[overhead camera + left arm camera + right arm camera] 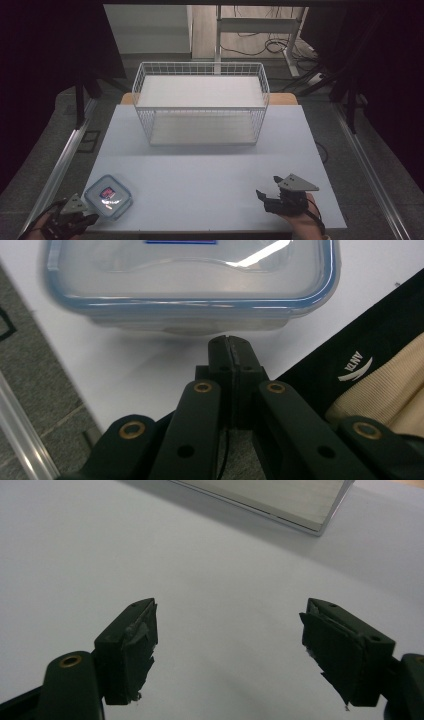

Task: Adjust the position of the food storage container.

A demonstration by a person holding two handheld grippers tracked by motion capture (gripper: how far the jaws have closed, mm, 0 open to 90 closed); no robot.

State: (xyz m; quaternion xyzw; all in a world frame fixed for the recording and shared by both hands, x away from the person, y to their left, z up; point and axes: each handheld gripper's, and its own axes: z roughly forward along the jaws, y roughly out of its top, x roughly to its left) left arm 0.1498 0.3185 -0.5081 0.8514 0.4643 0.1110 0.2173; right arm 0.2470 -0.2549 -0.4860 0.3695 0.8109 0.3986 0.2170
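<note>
I judge the work to be at its very start. The container [108, 196] sits on the bench [200, 185] at its near left corner, lid on, not lifted and not gripped. The wire basket [201, 102] stands well apart at the far middle of the bench, and I see nothing inside it beyond its pale floor panel. If the container is bound for the basket, which I take as likely but cannot confirm, the grasp, the carry and the placement are all left to do.

Left gripper [231, 344]: its fingers are pressed together with nothing between them, the tips just short of the container's near wall. I cannot tell from the left gripper view whether they touch it. In the high view this gripper [90, 220] lies at the bench's near left edge, just beside the container.

Right gripper [227, 645]: fingers spread wide, holding nothing, above bare bench. In the high view it [267, 187] rests near the right front, well apart from the container.

Condition of the container: rounded square, clear body, translucent lid with a blue rim seal, a small coloured label in the lid's middle. Lid appears seated all round the visible edge. Contents cannot be made out.
</note>
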